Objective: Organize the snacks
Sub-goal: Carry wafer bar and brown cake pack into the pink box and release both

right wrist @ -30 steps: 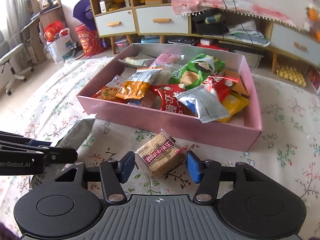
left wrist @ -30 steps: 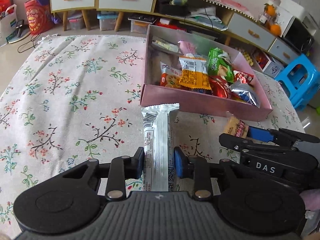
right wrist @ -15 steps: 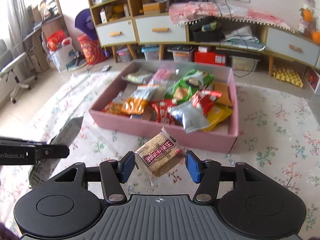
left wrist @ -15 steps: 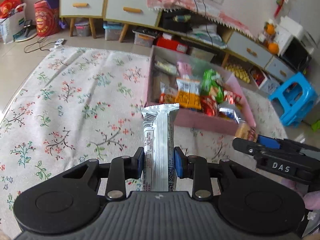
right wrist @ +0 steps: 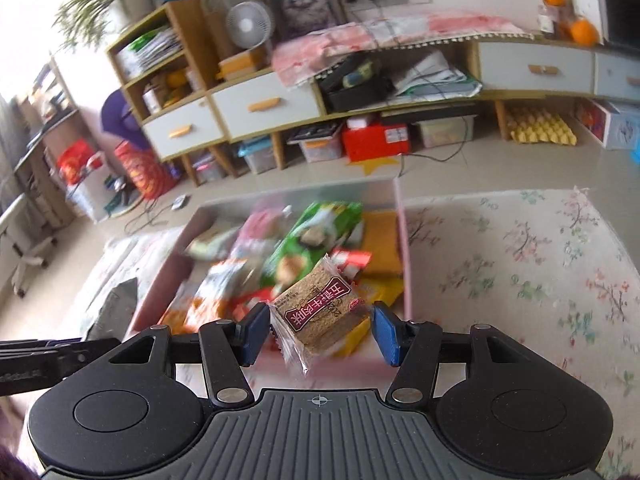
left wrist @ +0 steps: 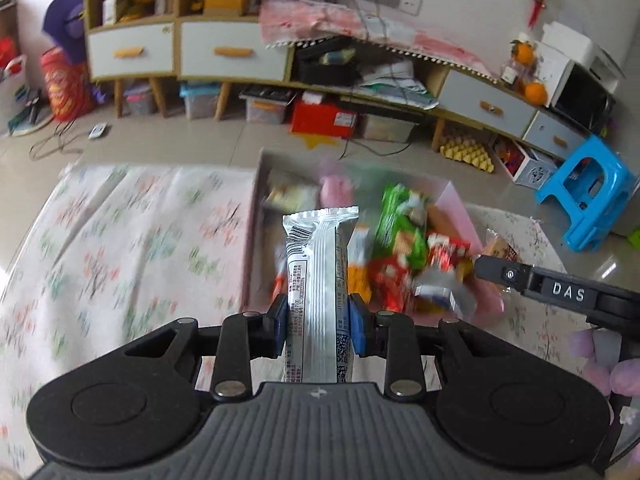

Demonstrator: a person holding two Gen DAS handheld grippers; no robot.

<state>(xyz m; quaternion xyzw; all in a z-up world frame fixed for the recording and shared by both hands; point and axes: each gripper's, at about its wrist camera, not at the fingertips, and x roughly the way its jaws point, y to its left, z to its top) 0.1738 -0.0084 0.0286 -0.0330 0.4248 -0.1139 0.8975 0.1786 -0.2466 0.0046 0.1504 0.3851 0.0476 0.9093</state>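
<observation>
Pink box [left wrist: 256, 240] already heaped with snacks. Left hand-held gripper [left wrist: 318, 316] clamped on silver bar [left wrist: 318, 272], right hand-held gripper [right wrist: 320, 332] clamped on brown cake packet [right wrist: 320, 312], both above box. Both drops left; desk [right wrist: 520, 264] beside box bare.

Both cams sat just behind their tongs, angled down and forward toward the pink box [left wrist: 456, 200] on the bench [left wrist: 120, 248], cabinets [right wrist: 264, 108] behind. Left cam viewed the box from its left-near side, close; right cam from nearer its right side. Shared: box [right wrist: 402, 240], snacks, cabinets, floor. Each view caught the other tongs at its edge.
</observation>
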